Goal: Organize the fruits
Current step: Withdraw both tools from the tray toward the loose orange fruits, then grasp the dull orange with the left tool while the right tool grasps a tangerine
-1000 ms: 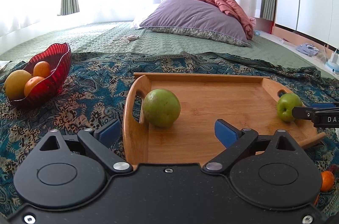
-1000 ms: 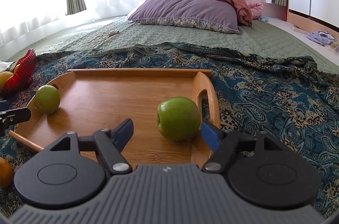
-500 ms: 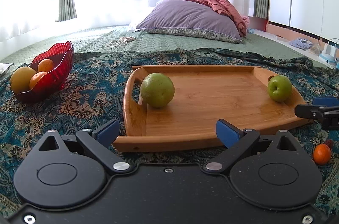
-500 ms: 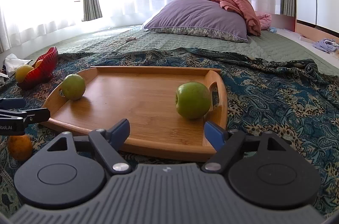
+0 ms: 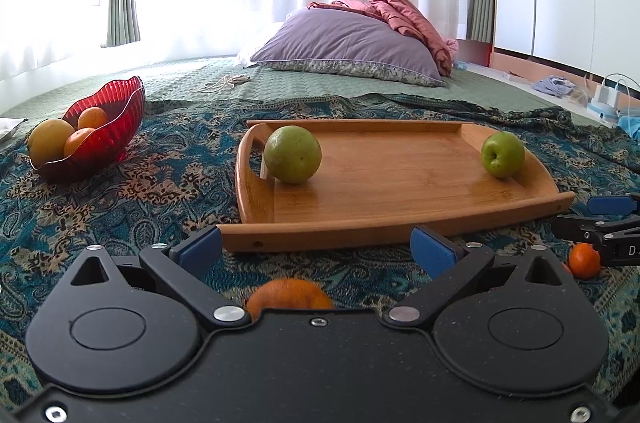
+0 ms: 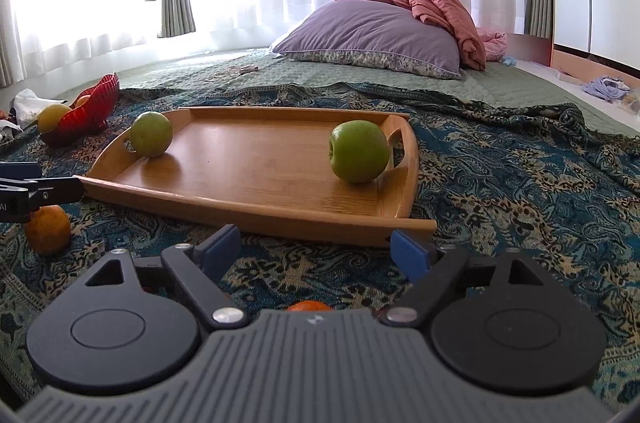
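Two green apples lie on the wooden tray point(image 5: 400, 199): the bigger one point(image 5: 292, 154) at its left handle end, the smaller point(image 5: 502, 154) at the right end, its stem pit facing the near side. The tray's long axis runs left to right on the patterned blanket point(image 5: 132, 199). Before its near edge, an orange point(image 5: 289, 295) lies under the left gripper point(image 5: 316, 247), a smaller one point(image 6: 310, 305) under the right gripper point(image 6: 316, 249); both jaws are opening, gripping nothing. A red bowl point(image 5: 108, 127) with oranges stands left.
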The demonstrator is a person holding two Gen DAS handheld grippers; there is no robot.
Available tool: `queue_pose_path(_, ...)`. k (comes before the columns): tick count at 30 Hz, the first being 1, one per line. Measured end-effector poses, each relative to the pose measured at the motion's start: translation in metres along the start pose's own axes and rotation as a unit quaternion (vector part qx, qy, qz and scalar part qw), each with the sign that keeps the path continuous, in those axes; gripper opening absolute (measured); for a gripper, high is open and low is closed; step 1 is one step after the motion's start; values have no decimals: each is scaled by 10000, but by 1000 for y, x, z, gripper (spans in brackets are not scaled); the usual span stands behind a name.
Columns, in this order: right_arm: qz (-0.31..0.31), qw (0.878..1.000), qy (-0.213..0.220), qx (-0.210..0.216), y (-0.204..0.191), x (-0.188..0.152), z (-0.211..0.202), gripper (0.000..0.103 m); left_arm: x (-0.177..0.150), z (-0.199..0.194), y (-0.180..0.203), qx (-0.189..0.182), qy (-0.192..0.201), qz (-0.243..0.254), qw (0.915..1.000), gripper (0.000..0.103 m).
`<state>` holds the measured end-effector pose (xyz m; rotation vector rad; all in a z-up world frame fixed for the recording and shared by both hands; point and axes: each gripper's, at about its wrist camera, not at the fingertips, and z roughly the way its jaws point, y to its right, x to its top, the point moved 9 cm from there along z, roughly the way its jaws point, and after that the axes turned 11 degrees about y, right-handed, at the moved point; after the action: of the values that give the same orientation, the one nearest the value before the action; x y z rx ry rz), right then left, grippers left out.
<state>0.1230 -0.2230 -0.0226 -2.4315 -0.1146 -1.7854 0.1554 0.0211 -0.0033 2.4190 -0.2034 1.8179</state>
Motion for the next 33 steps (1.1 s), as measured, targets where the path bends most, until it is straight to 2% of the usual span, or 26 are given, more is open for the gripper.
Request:
queue_pose_path(12, -555, 9977, 249, -305, -7, -11, -23, 93, -22, -14, -2, 14, -102, 32, 9999, 102)
queue_pose_path(21, -875, 9946, 264, -492, -5, -22, -38, 93, -31, -25, -5, 116, -74, 102, 9999, 103)
queue_pose_path(26, -1029, 9935, 243, -421, -11, -27, -44, 83, -35, -26, -9, 101, -115, -70, 9999, 102)
queue_pose_path(33, -1171, 9925, 249, -242, -25, -32, -48, 66, -34, -31, -8, 31, -120, -136, 9998, 90)
